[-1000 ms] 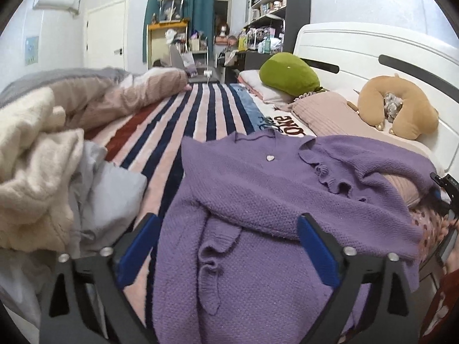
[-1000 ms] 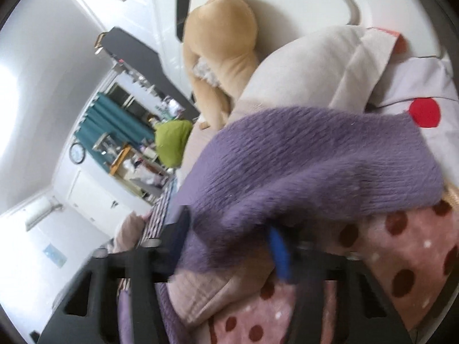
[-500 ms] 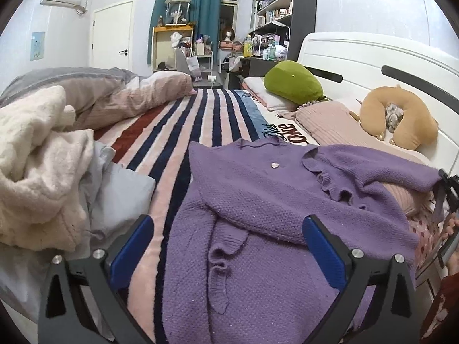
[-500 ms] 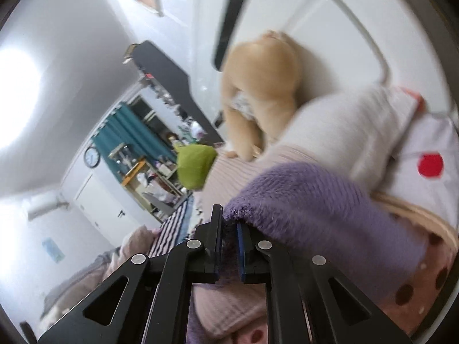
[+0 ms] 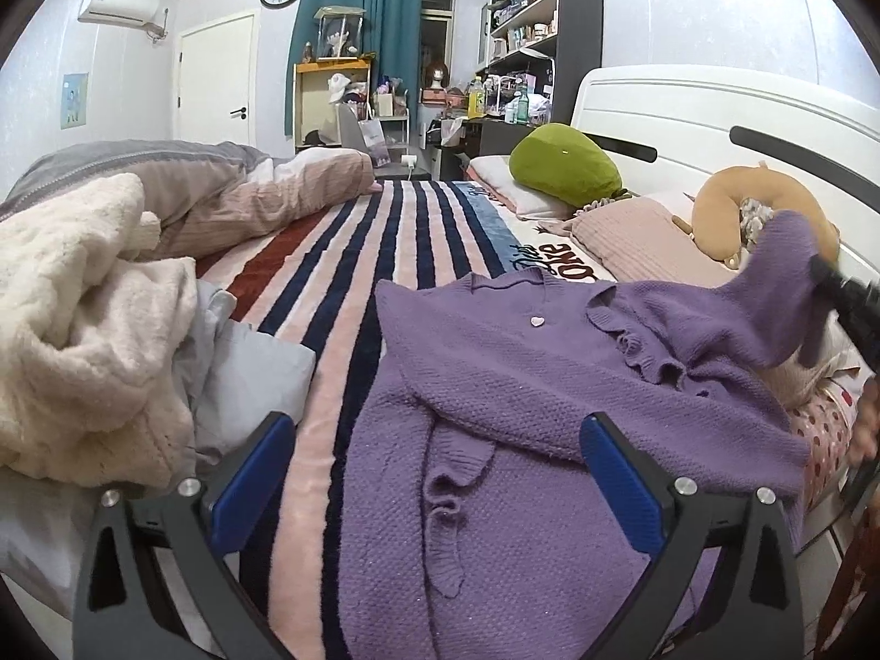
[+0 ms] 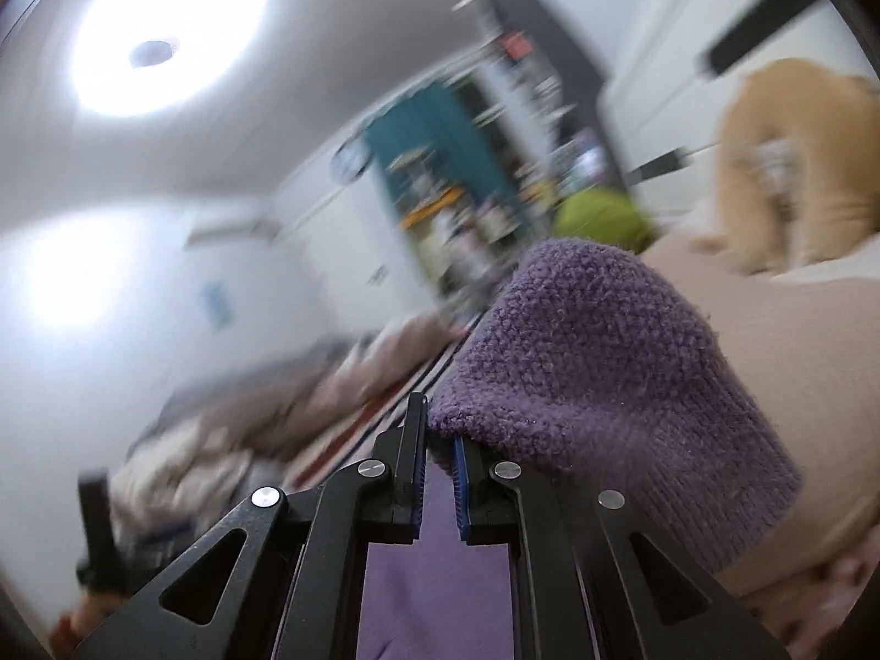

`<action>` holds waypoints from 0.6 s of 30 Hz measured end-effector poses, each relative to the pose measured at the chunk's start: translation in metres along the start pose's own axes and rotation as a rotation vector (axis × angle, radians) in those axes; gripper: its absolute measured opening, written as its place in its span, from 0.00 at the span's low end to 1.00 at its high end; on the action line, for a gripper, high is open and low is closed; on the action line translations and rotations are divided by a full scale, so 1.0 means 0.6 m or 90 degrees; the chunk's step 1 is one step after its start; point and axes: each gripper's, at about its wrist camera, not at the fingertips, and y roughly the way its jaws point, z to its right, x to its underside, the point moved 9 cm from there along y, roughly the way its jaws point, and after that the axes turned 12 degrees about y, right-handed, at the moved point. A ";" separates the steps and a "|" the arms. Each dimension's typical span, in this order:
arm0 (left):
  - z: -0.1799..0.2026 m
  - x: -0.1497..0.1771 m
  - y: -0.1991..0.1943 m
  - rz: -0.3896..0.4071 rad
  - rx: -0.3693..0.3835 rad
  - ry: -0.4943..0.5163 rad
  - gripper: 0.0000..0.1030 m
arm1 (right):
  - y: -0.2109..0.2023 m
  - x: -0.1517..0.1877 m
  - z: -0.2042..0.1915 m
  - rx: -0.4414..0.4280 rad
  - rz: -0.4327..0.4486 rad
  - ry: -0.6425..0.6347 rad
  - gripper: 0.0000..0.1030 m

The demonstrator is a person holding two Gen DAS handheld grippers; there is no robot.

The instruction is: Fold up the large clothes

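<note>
Purple sleeve [image 5: 781, 297] now lifted by right claw [image 6: 437, 440].

- Striped blanket [image 5: 352, 253] beyond the purple sweater [image 5: 550, 385]: open, passable.
- Left side: cream fleece pile [image 5: 82, 341] and grey cloth [image 5: 242, 374] obstruct.
- Right side: pink pillow [image 5: 638, 236], tan neck pillow [image 5: 764, 203] and headboard [image 5: 687, 110] block passage.

The sweater [image 5: 550, 412] lies spread on the bed [image 5: 352, 253], its right sleeve [image 5: 770, 297] lifted above the pillows [image 5: 638, 242] beside the headboard [image 5: 715, 110]. A heap of clothes [image 5: 82, 330] lies to its left, a rumpled quilt [image 5: 231, 192] behind that heap
</note>
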 end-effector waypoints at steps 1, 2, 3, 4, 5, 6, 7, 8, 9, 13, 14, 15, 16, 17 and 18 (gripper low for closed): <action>-0.001 0.001 -0.001 0.000 0.000 -0.001 0.99 | 0.013 0.023 -0.019 -0.008 -0.028 -0.017 0.03; -0.002 0.003 -0.002 -0.001 -0.001 -0.002 0.99 | 0.033 0.051 -0.036 -0.015 -0.066 -0.039 0.03; -0.003 0.004 -0.003 -0.002 -0.001 -0.002 0.99 | 0.054 0.089 -0.052 -0.017 -0.111 -0.061 0.03; -0.002 0.005 -0.003 -0.003 -0.002 -0.003 0.99 | 0.073 0.124 -0.061 -0.014 -0.153 -0.076 0.03; -0.002 0.007 -0.003 -0.004 -0.003 -0.003 0.99 | 0.091 0.160 -0.065 -0.010 -0.194 -0.089 0.03; -0.003 0.009 -0.004 -0.006 -0.004 -0.002 0.99 | 0.111 0.203 -0.069 -0.006 -0.243 -0.098 0.03; -0.002 0.010 -0.004 -0.007 -0.004 -0.001 0.99 | 0.119 0.229 -0.068 -0.004 -0.272 -0.100 0.03; -0.003 0.011 -0.005 -0.008 -0.005 -0.001 0.99 | 0.131 0.259 -0.065 0.000 -0.308 -0.100 0.03; -0.004 0.013 -0.006 -0.010 -0.007 0.000 0.99 | 0.140 0.290 -0.063 0.007 -0.344 -0.098 0.04; -0.006 0.018 -0.008 -0.013 -0.011 -0.001 0.99 | 0.144 0.346 -0.050 0.034 -0.399 -0.093 0.09; -0.007 0.019 -0.008 -0.014 -0.011 -0.002 0.99 | 0.144 0.346 -0.053 0.030 -0.403 -0.090 0.21; -0.008 0.020 -0.008 -0.015 -0.011 -0.003 0.99 | 0.136 0.339 -0.056 0.019 -0.400 -0.087 0.40; -0.009 0.021 -0.007 -0.015 -0.011 -0.003 0.99 | 0.126 0.339 -0.069 0.011 -0.391 -0.088 0.49; -0.009 0.021 -0.007 -0.015 -0.012 -0.004 0.99 | 0.113 0.323 -0.074 0.001 -0.369 -0.090 0.59; -0.010 0.022 -0.007 -0.016 -0.012 -0.005 0.99 | 0.101 0.307 -0.073 -0.005 -0.350 -0.092 0.59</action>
